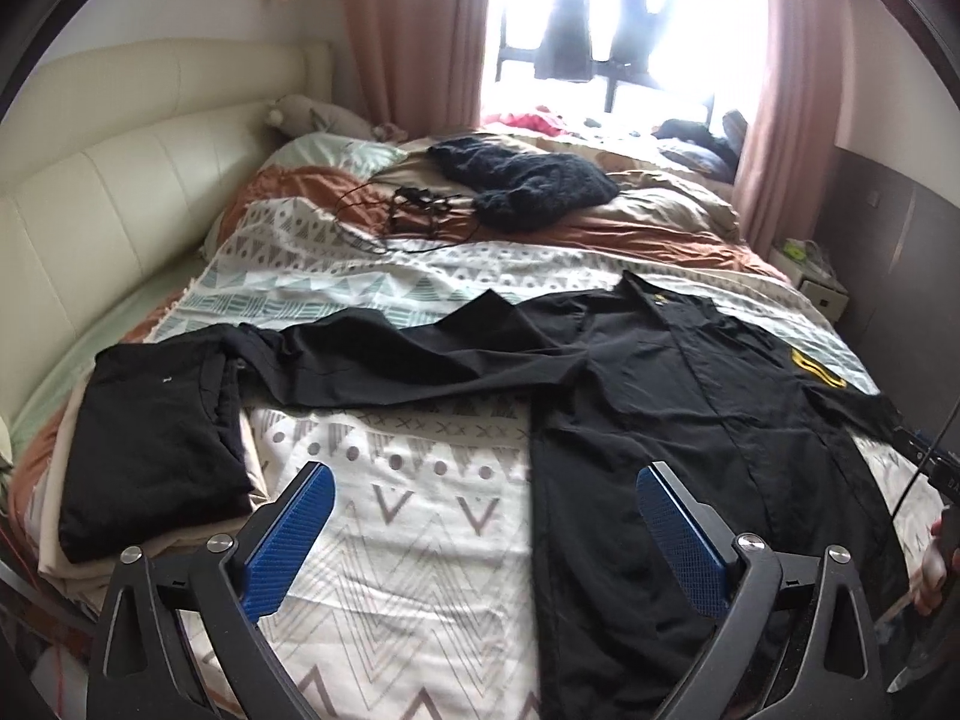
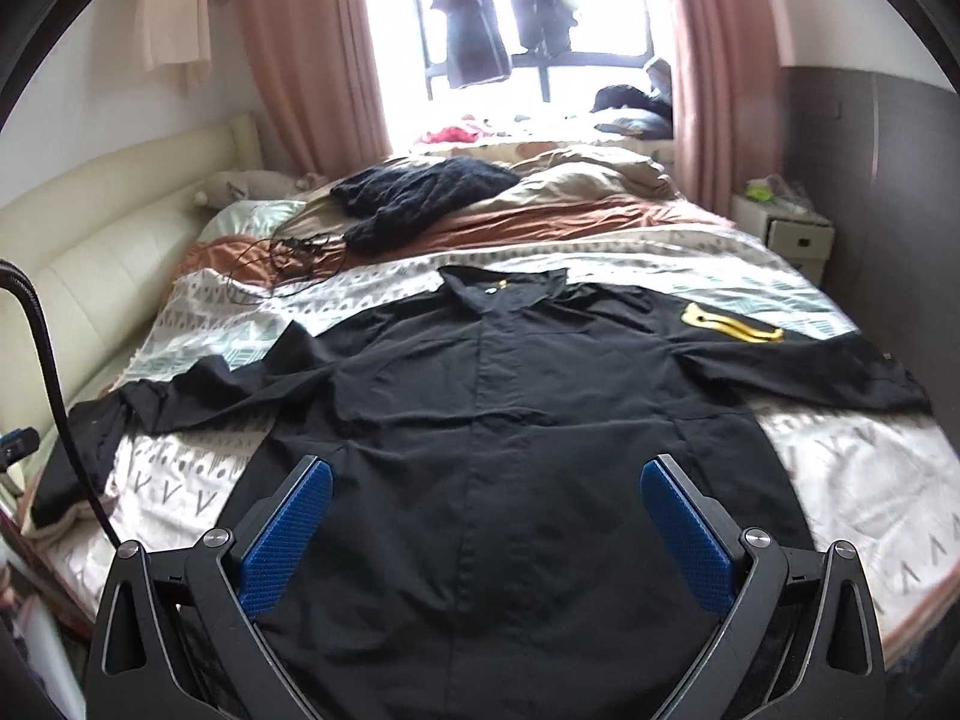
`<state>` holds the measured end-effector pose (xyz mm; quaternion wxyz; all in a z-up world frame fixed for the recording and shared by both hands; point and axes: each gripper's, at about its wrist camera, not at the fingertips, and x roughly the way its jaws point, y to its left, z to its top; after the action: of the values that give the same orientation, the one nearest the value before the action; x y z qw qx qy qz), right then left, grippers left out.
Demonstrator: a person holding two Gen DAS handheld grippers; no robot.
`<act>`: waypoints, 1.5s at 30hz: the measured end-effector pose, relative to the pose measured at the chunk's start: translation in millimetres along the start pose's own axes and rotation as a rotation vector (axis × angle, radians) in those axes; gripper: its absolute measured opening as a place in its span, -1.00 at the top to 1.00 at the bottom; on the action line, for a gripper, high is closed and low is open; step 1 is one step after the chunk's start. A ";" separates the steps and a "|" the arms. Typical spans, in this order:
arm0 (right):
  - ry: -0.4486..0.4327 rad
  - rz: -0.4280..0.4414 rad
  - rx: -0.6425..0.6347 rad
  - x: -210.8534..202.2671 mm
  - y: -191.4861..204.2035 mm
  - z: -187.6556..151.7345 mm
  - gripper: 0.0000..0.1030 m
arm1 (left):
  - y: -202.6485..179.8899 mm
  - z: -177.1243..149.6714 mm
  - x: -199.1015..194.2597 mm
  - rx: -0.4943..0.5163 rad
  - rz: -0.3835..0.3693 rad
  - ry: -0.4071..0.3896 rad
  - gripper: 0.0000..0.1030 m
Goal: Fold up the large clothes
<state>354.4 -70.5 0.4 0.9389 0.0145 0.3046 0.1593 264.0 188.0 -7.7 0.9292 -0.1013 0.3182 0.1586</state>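
Patterned bed (image 2: 840, 480) bears spread black shirt (image 2: 510, 420), folded garment (image 1: 156, 438), knit sweater (image 1: 528, 180)

Ahead of our tongs we see a bed (image 2: 840, 480) covered in a quilt of white, teal and rust patterns. Beyond its far edge a bright window (image 2: 600, 18) glares, overexposed, framed by pink curtains (image 2: 312, 60) on both sides. Off to the left runs a cream padded headboard (image 1: 108, 192). To the right we see a grey panelled wall (image 2: 900, 138) and a small white bedside cabinet (image 2: 798, 237).
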 end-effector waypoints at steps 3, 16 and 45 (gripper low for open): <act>0.037 0.033 0.023 24.6 1.2 6.4 -0.99 | 15.6 5.4 13.9 -0.038 0.028 0.015 -0.81; 0.135 0.109 0.000 104.4 25.6 27.0 -0.44 | 120.9 28.7 56.1 -0.288 0.164 0.045 -0.36; 0.295 0.183 -0.005 258.2 85.8 52.7 0.25 | 270.8 90.9 250.9 -0.502 0.277 0.281 -0.02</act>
<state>557.0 94.1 -92.5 0.8658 0.0162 0.4360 0.2452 405.0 523.7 -117.2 0.7916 -0.3042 0.4052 0.3415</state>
